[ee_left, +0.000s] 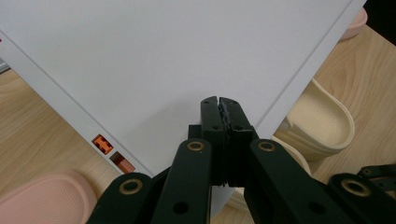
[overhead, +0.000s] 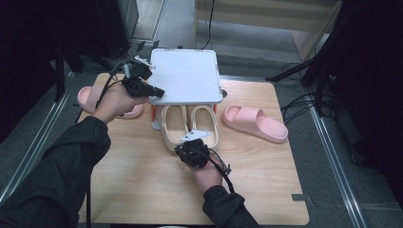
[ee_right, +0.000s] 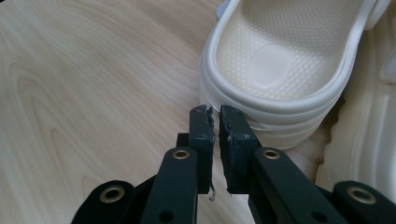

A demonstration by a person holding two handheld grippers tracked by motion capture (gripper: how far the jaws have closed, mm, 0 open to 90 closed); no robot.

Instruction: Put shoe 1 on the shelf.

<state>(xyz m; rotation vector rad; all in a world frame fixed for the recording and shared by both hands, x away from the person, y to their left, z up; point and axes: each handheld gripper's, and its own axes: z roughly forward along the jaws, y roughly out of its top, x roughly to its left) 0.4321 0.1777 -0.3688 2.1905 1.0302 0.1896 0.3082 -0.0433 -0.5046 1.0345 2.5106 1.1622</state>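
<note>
Two cream slippers (overhead: 189, 124) lie just ahead of the right tongs (overhead: 194, 142) in the high view, toes under the white shelf (overhead: 185, 76), whose near-left corner meets the left tongs (overhead: 159, 93).

Left gripper view: closed tongs (ee_left: 219, 103) lie over the shelf (ee_left: 154, 56).

Right gripper view: tongs (ee_right: 214, 113) nearly closed (nothing between), tips just short of one slipper's (ee_right: 285, 56) heel rim.

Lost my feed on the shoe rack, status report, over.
Left gripper shut, on white shelf edge. Right gripper shut, at cream slippers' heels. Pink slipper lies clear.
</note>
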